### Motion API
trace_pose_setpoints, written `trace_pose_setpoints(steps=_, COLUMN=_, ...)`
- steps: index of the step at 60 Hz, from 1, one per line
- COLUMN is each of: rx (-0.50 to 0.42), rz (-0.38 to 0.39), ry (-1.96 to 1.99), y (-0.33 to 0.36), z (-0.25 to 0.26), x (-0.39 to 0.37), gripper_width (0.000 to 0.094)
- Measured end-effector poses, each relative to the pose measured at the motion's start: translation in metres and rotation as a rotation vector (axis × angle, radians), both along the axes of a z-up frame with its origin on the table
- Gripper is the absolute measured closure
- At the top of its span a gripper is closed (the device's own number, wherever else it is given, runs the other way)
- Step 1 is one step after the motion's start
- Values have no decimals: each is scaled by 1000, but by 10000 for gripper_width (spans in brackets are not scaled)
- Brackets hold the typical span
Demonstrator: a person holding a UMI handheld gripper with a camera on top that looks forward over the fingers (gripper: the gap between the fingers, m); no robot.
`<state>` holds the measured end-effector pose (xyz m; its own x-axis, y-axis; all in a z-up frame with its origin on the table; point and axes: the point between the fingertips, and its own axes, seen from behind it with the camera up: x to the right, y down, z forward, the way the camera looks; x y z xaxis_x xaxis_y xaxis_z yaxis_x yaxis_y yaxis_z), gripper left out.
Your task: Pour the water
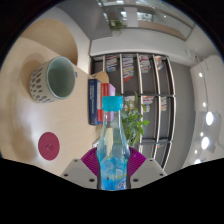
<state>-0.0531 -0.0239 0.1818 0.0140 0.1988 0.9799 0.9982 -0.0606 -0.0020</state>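
Observation:
A clear plastic water bottle (113,150) with a blue cap and a blue label stands between my gripper's (113,162) two fingers. Both magenta pads (92,160) press on its sides, so the gripper is shut on it. The view is rolled, and the bottle is held above the round wooden table (55,45). A white mug (54,79) with a patterned side and a pale green inside stands on that table, beyond the fingers and off to one side of the bottle, well apart from its cap.
A small round dark red coaster (49,145) lies on the table near the fingers. A blue box (93,101) and a leafy plant (133,122) stand behind the bottle. Bookshelves (140,70) line the far wall.

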Motion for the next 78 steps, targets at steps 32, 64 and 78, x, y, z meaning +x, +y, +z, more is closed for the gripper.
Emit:
trace_pose_setpoints(steps=32, rx=3, rz=199, ry=-720, y=19, z=-16, x=-84, gripper_width=608)
trace_pose_setpoints(steps=64, rx=0, rz=7, ry=427, y=-10, z=45, x=-101, gripper_width=584)
trace_pose_setpoints(steps=78, rx=85, rz=-11, ry=1195, y=-27, z=81, x=-106, gripper_width=584)
